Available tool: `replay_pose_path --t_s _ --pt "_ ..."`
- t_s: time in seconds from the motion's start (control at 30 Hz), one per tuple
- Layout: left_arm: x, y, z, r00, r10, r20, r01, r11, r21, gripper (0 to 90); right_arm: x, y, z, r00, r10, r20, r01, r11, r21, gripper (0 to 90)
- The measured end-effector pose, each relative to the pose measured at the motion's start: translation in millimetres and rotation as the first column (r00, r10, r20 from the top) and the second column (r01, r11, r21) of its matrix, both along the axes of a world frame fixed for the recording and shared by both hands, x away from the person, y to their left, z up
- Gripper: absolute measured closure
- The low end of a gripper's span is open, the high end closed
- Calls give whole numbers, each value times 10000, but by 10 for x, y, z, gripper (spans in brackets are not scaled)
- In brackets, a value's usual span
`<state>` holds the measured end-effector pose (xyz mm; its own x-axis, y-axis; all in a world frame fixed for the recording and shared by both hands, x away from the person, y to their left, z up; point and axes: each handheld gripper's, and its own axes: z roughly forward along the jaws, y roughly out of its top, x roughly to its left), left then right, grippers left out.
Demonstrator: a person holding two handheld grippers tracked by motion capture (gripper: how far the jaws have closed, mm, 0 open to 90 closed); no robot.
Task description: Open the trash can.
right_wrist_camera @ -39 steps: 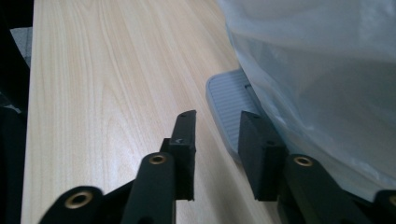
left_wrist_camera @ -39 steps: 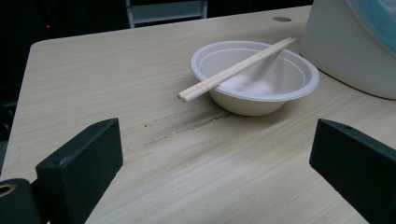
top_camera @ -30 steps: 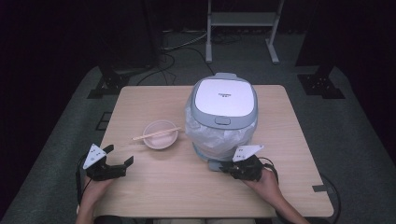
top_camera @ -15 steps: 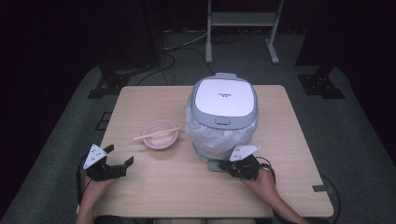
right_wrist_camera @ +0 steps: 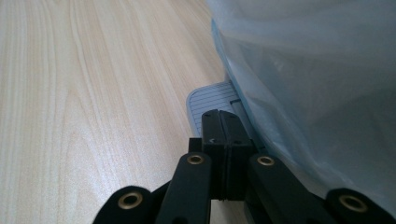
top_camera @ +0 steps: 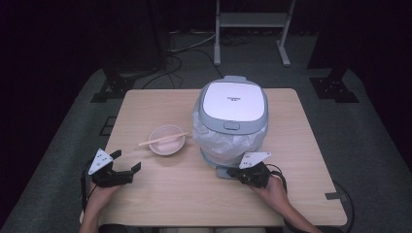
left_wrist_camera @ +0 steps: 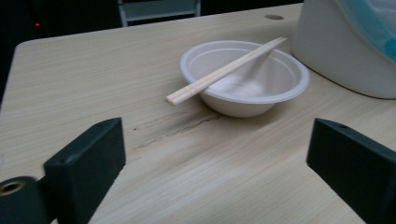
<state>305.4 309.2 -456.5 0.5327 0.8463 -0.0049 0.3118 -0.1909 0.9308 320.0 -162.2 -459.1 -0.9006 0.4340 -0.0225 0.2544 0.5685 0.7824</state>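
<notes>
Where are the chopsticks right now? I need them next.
In the high view, the chopsticks lie across the bowl, left of the lidded bin.

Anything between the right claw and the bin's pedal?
Nothing visible. The right claw, whose jaws have just been closing with nothing between them, sits shut with its tips at the grey pedal. The bin's plastic bag hangs close beside it, not between.

The table [top_camera: 160,194] is evenly lit from above against dark surroundings; shadows are soft, and the gripper views blur up close.
</notes>
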Motion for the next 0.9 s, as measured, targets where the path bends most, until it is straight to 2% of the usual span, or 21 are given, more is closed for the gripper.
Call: replay_pose_path --t_s 0.2,0.33,0.53,0.67,0.7,0.77,0.8,0.83,0.9 --pt "60 -90 51 9994 -347 -98 349 9992 217 45 -2 5 2 10000 -8 -26 8 10000 -75 894" --pt "126 -146 134 9972 -734 -165 742 9960 507 45 -14 1 -14 9999 -30 124 31 10000 -72 896" --pt "173 -167 227 9933 -1139 -194 1148 9920 521 46 -6 0 -15 10000 2 81 -1 10000 -67 896" --pt "248 -218 307 9870 -1589 -250 1604 9843 736 46 -8 2 -19 10000 -9 80 9 10000 -97 897" --pt "248 -218 307 9870 -1589 -250 1604 9843 736 46 -8 2 -19 10000 -9 80 9 10000 -97 897" --pt "322 -260 348 9804 -1939 -339 1963 9762 921 52 -8 -1 -24 9999 -13 104 14 10000 -88 897" --pt "322 -260 348 9804 -1939 -339 1963 9762 921 52 -8 -1 -24 9999 -13 104 14 10000 -88 897" --pt "394 -284 366 9764 -2122 -397 2153 9705 1082 52 -7 -1 -25 9999 3 115 -2 10000 -90 897" --pt "434 -297 371 9748 -2182 -456 2220 9691 1080 52 -6 0 -26 9999 21 119 -20 10000 -87 898"
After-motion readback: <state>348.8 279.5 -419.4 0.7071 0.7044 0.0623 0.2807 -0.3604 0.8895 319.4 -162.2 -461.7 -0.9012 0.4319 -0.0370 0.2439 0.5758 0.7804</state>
